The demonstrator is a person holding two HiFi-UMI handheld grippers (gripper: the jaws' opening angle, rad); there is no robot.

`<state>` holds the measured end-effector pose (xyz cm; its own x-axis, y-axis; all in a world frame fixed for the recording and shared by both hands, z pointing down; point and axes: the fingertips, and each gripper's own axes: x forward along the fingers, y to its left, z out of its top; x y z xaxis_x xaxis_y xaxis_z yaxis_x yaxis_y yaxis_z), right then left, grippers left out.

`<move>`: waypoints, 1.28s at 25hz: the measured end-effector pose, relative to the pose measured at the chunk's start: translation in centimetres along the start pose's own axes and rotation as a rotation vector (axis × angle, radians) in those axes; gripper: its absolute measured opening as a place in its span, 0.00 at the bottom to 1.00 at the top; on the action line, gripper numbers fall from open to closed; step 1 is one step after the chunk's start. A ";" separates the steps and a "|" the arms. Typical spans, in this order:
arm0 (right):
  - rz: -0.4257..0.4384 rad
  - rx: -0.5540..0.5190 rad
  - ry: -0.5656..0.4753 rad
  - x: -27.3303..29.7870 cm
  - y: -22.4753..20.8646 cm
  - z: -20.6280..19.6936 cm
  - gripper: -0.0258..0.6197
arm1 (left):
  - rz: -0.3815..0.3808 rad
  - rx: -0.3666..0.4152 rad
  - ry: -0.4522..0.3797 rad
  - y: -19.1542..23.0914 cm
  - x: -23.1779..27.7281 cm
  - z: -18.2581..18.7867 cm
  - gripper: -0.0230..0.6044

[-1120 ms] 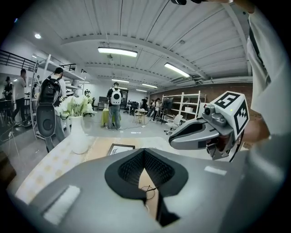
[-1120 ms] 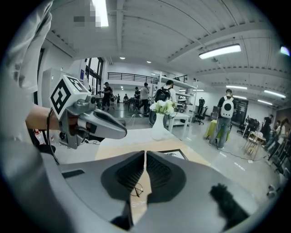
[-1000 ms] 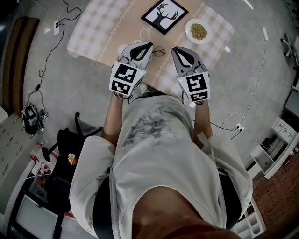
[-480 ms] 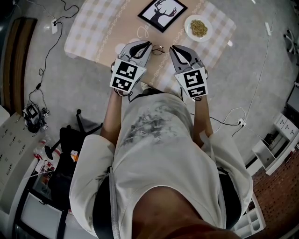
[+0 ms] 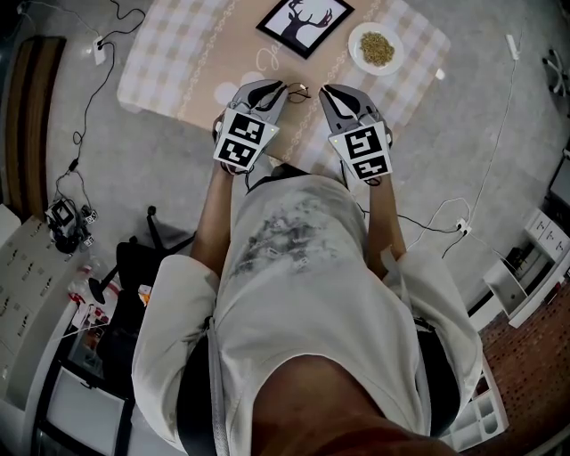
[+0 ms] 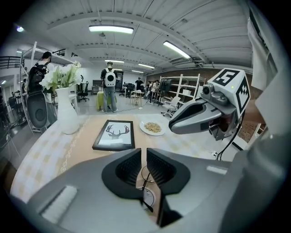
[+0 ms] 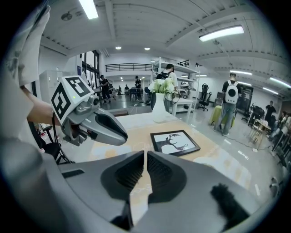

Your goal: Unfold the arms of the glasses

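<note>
Thin wire-rimmed glasses (image 5: 300,90) lie on the beige table runner, arms folded as far as I can tell. My left gripper (image 5: 284,85) hangs just left of them, jaws shut on nothing. In the left gripper view the glasses (image 6: 146,184) show through the narrow slit under the left gripper (image 6: 143,154), lying below the pads and apart from them. My right gripper (image 5: 325,90) is just right of the glasses, shut and empty; in the right gripper view only runner shows under the right gripper (image 7: 146,155).
A framed deer picture (image 5: 305,18) and a white plate of grains (image 5: 376,46) lie beyond the glasses. A white vase with flowers (image 6: 66,113) stands at the far left of the table (image 5: 160,62). Cables run over the floor around it.
Both grippers have sunk toward the table and edged forward, so their tips now flank the glasses more closely. Both stay shut.
</note>
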<state>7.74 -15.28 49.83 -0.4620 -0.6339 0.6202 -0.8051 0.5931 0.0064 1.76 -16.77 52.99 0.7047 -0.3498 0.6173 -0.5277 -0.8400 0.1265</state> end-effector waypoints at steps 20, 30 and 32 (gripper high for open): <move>0.057 -0.034 0.090 2.5 0.8 -2.8 0.15 | -0.026 0.087 0.167 -0.3 2.9 -4.6 0.18; 0.079 -0.030 0.114 3.1 0.9 -3.7 0.20 | -0.043 0.161 0.241 -0.8 4.4 -6.0 0.20; 0.081 -0.029 0.119 3.1 0.9 -3.9 0.20 | -0.049 0.174 0.257 -0.9 4.7 -6.2 0.20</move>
<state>6.98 -14.77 54.84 -0.4762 -0.5214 0.7081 -0.7552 0.6550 -0.0255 2.57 -15.04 60.60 0.5729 -0.2093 0.7924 -0.3911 -0.9195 0.0399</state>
